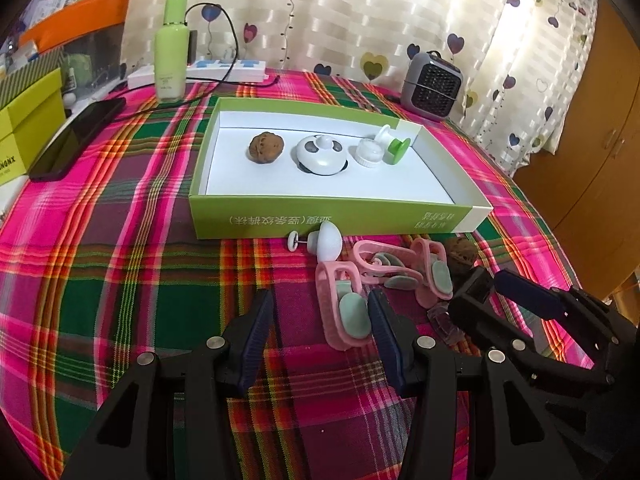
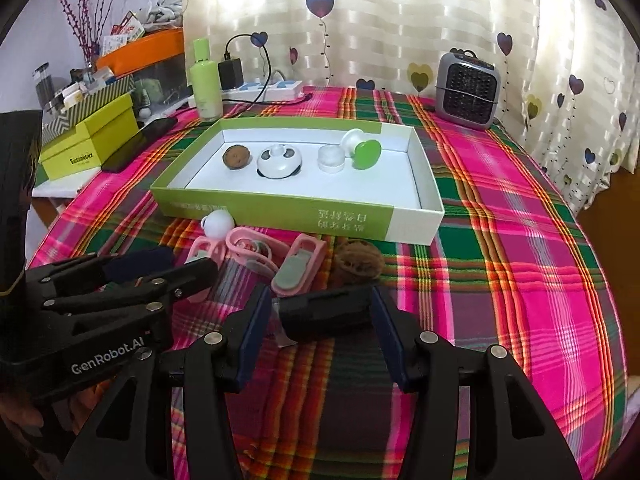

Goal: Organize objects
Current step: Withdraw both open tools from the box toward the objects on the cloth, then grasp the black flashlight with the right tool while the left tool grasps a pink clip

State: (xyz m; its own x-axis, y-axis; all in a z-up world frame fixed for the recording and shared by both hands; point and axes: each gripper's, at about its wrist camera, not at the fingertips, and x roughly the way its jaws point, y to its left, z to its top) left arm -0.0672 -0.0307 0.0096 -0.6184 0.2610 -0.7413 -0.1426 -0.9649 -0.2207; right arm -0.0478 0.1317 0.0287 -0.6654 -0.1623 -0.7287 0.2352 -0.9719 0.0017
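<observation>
We are collecting loose items into the green box (image 2: 280, 216). Our right gripper (image 2: 318, 320) is standing wide open around a black clip (image 2: 324, 312), not yet squeezing. Our left gripper (image 1: 320, 320), also wide, is waiting beside a pink clip (image 1: 346, 312). Next we need closing, then lifting forward.

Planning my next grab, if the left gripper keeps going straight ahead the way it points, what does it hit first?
Probably nothing at first: bare cloth lies ahead of the open left gripper, then the green box wall. The pink clip sits just inside its right finger; depth is unclear.
</observation>
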